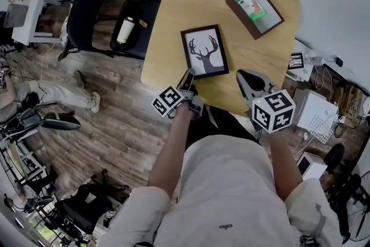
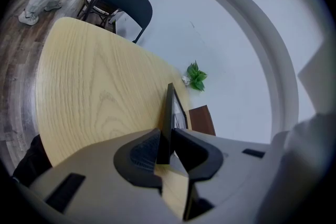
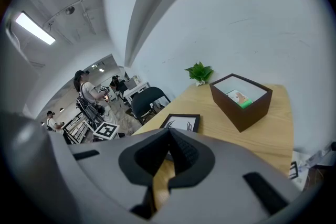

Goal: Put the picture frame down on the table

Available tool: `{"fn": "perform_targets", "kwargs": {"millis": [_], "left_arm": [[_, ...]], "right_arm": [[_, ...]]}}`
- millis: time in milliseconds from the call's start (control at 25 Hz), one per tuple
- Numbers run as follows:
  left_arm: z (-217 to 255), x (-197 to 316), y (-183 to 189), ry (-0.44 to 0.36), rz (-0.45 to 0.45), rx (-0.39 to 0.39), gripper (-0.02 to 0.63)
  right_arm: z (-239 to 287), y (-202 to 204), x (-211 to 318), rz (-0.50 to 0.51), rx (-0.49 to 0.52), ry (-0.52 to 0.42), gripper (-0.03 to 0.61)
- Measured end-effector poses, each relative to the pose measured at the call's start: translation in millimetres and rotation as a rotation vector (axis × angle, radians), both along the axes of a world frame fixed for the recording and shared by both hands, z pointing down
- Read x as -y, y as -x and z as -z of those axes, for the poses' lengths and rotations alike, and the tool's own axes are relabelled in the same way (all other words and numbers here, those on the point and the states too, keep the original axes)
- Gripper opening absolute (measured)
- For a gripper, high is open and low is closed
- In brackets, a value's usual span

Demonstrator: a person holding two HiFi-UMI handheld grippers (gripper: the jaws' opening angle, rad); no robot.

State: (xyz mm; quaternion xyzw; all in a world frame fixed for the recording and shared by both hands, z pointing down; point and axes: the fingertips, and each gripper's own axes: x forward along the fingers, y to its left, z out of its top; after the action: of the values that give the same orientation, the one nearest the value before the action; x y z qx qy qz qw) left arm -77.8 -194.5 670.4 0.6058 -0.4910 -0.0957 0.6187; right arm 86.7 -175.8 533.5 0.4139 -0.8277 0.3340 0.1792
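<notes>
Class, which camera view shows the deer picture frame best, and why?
The head view: it shows the whole picture frame from above on the table, with the deer print fully visible. The left gripper view shows only its thin edge, between the jaws of the left gripper. The right gripper view shows it foreshortened and partly hidden.

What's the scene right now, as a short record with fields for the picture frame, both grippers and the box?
picture frame: lying flat, face up, on the table
left gripper: jaws closed on the frame's near left corner
right gripper: jaws together, empty, to the right of the frame and apart from it
brown box: open top, far right part of the table
</notes>
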Motion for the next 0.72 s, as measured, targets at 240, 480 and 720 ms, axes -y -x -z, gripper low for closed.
{"fn": "perform_targets", "kwargs": {"millis": [240, 480, 720], "left_arm": [[-2.5, -0.8, -2.3, 0.002, -0.041, 0.049, 0.074], [-8.0, -1.7, -3.9, 0.039, -0.076, 0.115, 0.078], [-9.7, -1.4, -7.5, 0.049, -0.144, 0.228, 0.086]], "right_arm": [[0.4, 2.3, -1.4, 0.005, 0.000, 0.001, -0.002], [0.7, 3.2, -0.9, 0.007, 0.002, 0.001, -0.002], [-0.3, 2.4, -3.1, 0.005, 0.005, 0.003, -0.002]]}}
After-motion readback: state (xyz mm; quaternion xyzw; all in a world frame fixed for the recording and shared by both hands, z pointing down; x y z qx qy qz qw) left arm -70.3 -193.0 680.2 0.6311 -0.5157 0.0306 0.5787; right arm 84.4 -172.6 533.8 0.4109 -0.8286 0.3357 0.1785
